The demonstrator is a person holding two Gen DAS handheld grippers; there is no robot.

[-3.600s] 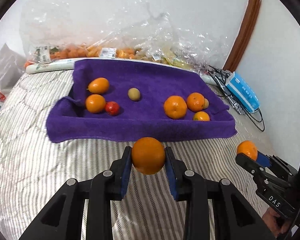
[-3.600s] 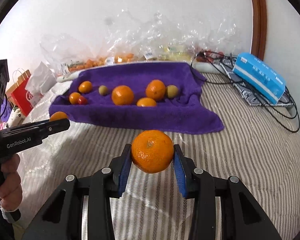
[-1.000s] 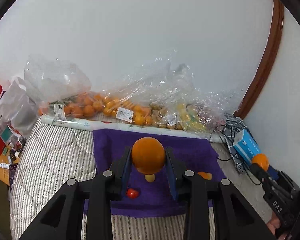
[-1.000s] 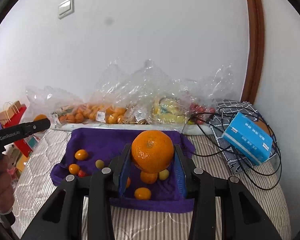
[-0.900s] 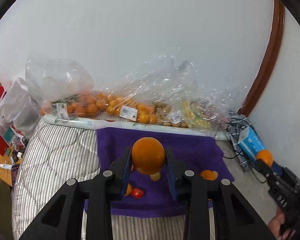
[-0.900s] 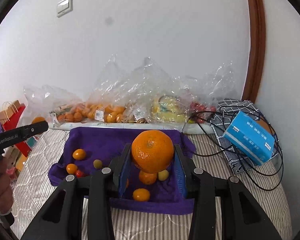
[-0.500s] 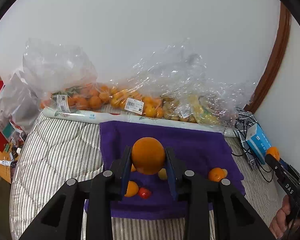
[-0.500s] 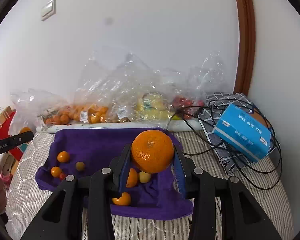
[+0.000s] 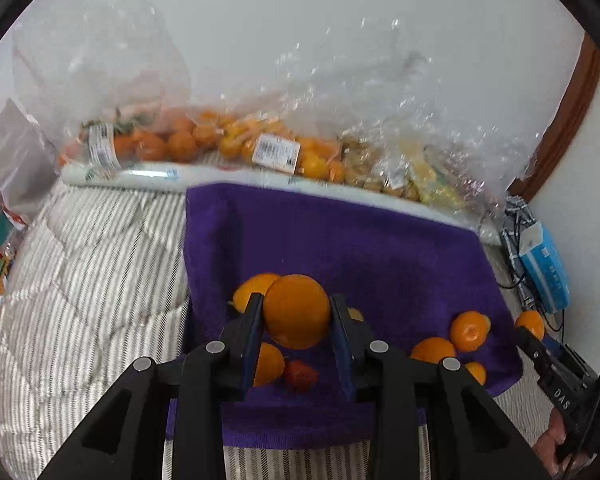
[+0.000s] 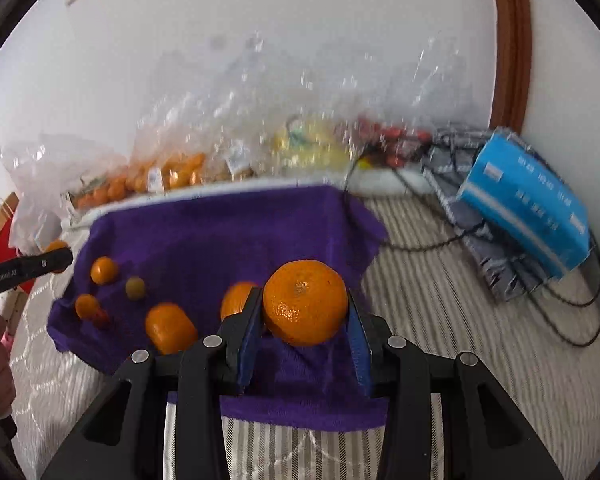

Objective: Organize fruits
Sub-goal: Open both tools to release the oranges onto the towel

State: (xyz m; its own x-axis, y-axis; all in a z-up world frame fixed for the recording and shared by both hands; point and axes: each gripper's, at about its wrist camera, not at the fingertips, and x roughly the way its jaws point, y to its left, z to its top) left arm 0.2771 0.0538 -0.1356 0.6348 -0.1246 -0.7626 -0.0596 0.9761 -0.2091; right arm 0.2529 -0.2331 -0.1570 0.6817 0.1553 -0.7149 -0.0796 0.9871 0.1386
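My left gripper (image 9: pixel 297 312) is shut on a smooth orange (image 9: pixel 296 310), held above the left part of the purple towel (image 9: pixel 340 236). Under it lie two oranges (image 9: pixel 249 290) and a small red fruit (image 9: pixel 299 374). My right gripper (image 10: pixel 305 310) is shut on a dimpled mandarin (image 10: pixel 305 308) over the towel's (image 10: pixel 220 232) right front part. Several oranges (image 10: pixel 170 326) and a small green fruit (image 10: pixel 135 287) rest on the towel. Each gripper shows at the edge of the other's view, the right gripper (image 9: pixel 534 330) and the left gripper (image 10: pixel 56 258), both with orange fruit.
Clear plastic bags of fruit (image 9: pixel 236 140) line the wall behind the towel. A blue box (image 10: pixel 524 196) and black cables (image 10: pixel 440 240) lie at the right on the striped bedding (image 9: pixel 80 264). A red paper bag (image 10: pixel 2 236) stands at the far left.
Both grippers have come down and forward over the towel, each still shut on its orange. The towel and its fruit look larger and closer now.
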